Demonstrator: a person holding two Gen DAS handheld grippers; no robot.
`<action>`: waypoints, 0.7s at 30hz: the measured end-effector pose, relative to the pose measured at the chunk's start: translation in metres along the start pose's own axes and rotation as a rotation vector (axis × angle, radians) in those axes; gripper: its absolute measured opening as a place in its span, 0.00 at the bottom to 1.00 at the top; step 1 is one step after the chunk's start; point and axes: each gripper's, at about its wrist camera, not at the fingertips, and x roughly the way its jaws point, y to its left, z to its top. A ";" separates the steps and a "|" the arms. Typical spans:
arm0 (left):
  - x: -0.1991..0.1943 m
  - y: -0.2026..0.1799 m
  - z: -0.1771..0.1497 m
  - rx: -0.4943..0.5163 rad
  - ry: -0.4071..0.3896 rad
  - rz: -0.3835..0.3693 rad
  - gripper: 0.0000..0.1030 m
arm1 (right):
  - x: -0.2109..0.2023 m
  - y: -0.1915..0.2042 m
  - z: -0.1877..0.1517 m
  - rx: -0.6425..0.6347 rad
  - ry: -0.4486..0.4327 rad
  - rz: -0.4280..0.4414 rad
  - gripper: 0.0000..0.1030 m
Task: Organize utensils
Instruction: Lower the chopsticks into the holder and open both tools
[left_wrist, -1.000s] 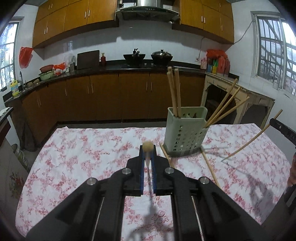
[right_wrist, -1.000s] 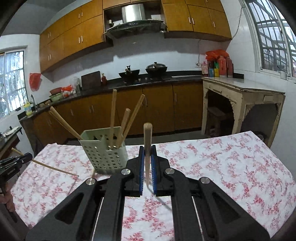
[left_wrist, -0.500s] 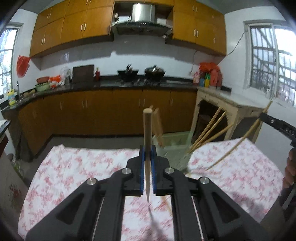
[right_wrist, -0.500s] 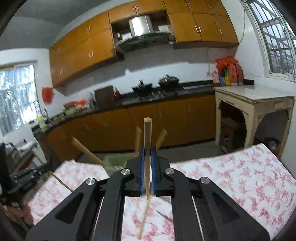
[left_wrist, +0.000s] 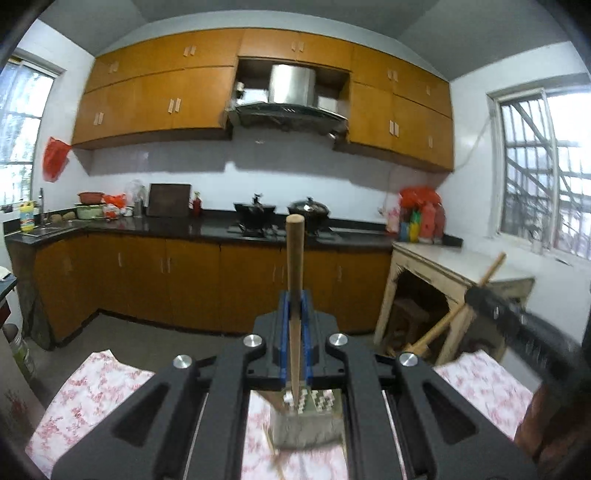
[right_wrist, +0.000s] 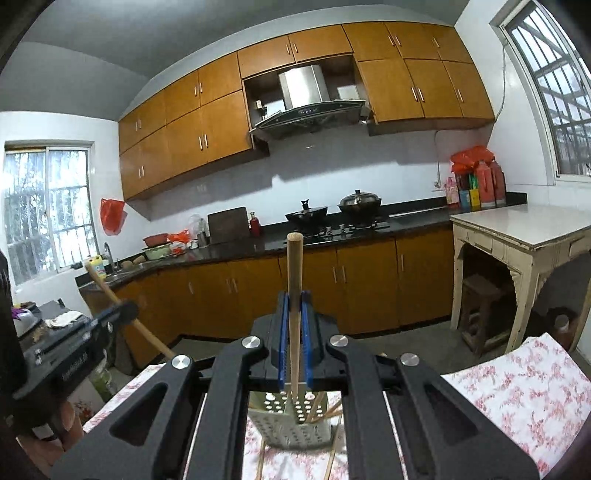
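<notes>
My left gripper (left_wrist: 294, 299) is shut on a wooden chopstick (left_wrist: 295, 258) held upright, its lower tip over the pale green perforated utensil holder (left_wrist: 306, 421) seen below the jaws. My right gripper (right_wrist: 294, 299) is shut on another wooden chopstick (right_wrist: 294, 266), also upright, its tip above the same holder (right_wrist: 291, 417), which has other chopsticks in it. The right gripper shows at the right of the left wrist view (left_wrist: 480, 295); the left gripper shows at the left of the right wrist view (right_wrist: 125, 312).
The holder stands on a table with a red floral cloth (right_wrist: 517, 391). Loose chopsticks lie by the holder's base (right_wrist: 260, 458). Behind are kitchen cabinets, a stove with pots (right_wrist: 358, 206), and a white side table (right_wrist: 517, 236).
Both grippers have risen and tilted up with their chopsticks, coming in over the holder. The holder has dropped from mid-frame to under the jaws in both views.
</notes>
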 end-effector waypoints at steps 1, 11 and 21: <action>0.005 0.000 0.000 -0.008 -0.007 0.009 0.07 | 0.005 0.000 -0.003 -0.011 0.004 -0.009 0.07; 0.060 0.011 -0.026 -0.064 0.087 0.034 0.07 | 0.048 -0.019 -0.031 0.050 0.136 0.001 0.07; 0.080 0.014 -0.040 -0.055 0.138 0.023 0.07 | 0.066 -0.017 -0.041 0.054 0.185 -0.004 0.07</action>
